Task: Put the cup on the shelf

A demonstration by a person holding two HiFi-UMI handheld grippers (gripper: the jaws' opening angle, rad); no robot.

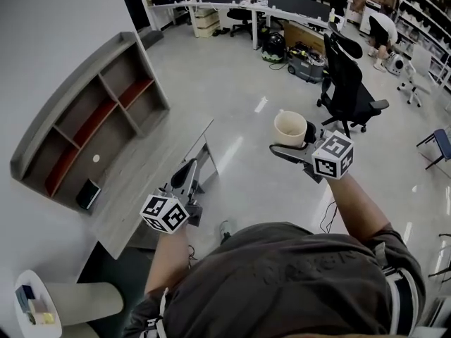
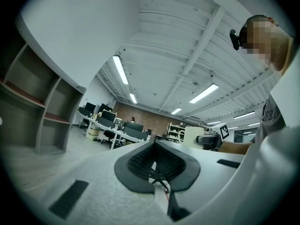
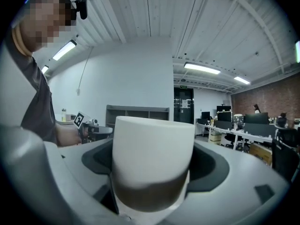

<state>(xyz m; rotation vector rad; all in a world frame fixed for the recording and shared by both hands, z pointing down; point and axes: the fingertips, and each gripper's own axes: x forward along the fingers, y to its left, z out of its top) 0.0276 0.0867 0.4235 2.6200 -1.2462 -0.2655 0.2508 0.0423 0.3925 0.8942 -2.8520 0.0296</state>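
Cup of cream-white ceramic, round and open-topped (image 1: 290, 127), sits upright, clamped between the jaws of our right tool (image 1: 290, 145), held in the air. Our left tool (image 1: 184, 177) has its jaws pressed together on nothing. The grey wooden shelf with red-brown boards (image 1: 74, 83) lies ahead-left of that tool, well apart from the cup.
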